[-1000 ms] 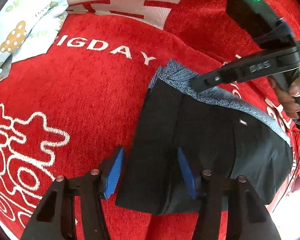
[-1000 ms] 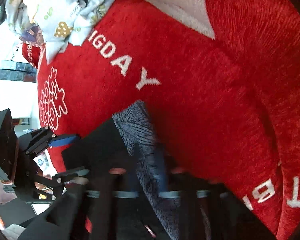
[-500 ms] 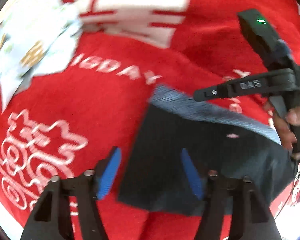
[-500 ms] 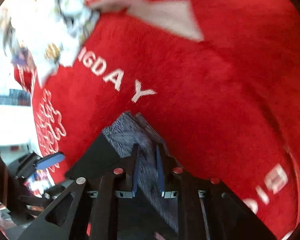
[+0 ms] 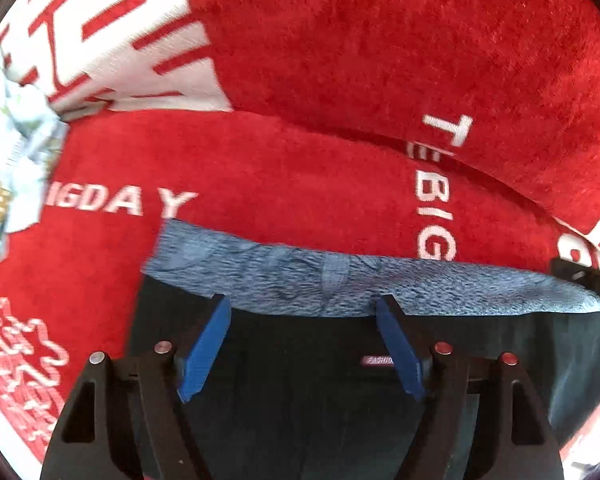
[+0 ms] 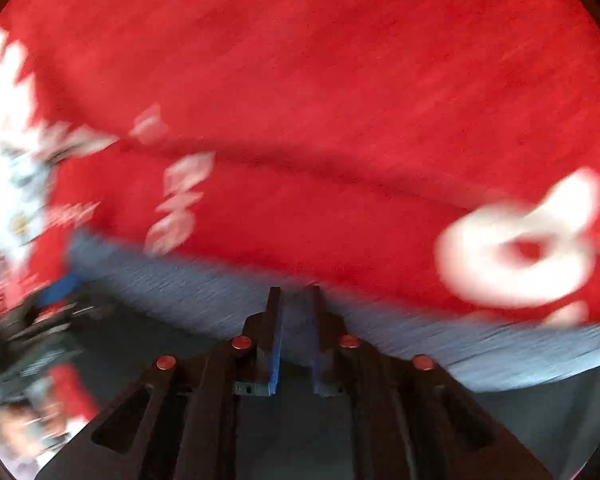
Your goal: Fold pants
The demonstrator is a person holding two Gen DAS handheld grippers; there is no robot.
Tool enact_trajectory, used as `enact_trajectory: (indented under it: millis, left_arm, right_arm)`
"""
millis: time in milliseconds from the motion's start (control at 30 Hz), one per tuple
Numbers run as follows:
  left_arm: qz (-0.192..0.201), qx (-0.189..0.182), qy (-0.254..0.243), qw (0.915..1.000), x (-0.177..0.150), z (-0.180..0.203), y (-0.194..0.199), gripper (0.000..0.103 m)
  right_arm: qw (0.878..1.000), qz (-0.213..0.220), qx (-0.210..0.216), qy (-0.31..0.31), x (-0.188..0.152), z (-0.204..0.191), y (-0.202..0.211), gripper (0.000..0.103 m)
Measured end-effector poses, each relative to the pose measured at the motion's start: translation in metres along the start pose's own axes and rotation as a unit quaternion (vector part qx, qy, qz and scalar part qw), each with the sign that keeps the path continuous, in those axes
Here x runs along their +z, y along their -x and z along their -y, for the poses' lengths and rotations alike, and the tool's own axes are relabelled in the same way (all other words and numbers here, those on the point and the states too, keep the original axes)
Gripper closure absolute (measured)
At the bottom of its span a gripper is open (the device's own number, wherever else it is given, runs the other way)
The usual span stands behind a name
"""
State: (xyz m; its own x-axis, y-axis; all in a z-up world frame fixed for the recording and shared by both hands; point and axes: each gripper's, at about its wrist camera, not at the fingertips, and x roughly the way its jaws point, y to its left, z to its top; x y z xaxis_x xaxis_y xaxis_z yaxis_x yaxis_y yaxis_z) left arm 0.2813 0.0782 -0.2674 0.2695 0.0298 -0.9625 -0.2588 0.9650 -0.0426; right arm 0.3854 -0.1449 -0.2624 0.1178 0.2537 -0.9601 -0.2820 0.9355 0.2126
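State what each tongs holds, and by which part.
Right tongs pinch the pants at their grey waistband. Left tongs are open, holding nothing.

Red plush blanket (image 5: 340, 184) covers the whole surface, white lettering "BIGDAY" (image 5: 116, 204) woven in, more white letters at right (image 5: 436, 216). A raised red fold (image 5: 380, 60) runs behind with a big white patterned patch (image 5: 112, 40). Pale printed cloth (image 5: 12, 168) bunched at left edge. White curly motif (image 5: 24, 368) lower left. Right wrist view motion-blurred, same red blanket (image 6: 320, 100). Bright daylight.
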Motion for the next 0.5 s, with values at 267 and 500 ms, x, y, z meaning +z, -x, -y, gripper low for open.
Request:
enact_trajectory:
  millis: [267, 500]
  left_arm:
    - [-0.018, -0.055, -0.079, 0.9952, -0.059, 0.072, 0.049, 0.026]
    - [-0.048, -0.018, -0.108, 0.9929, -0.098, 0.114, 0.020, 0.026]
  right_arm:
    - [0.970, -0.036, 0.185, -0.155, -0.091, 0.101, 0.077, 0.056]
    - [0.920, -0.063, 0.235, -0.307, -0.199, 0.152, 0.059, 0.056]
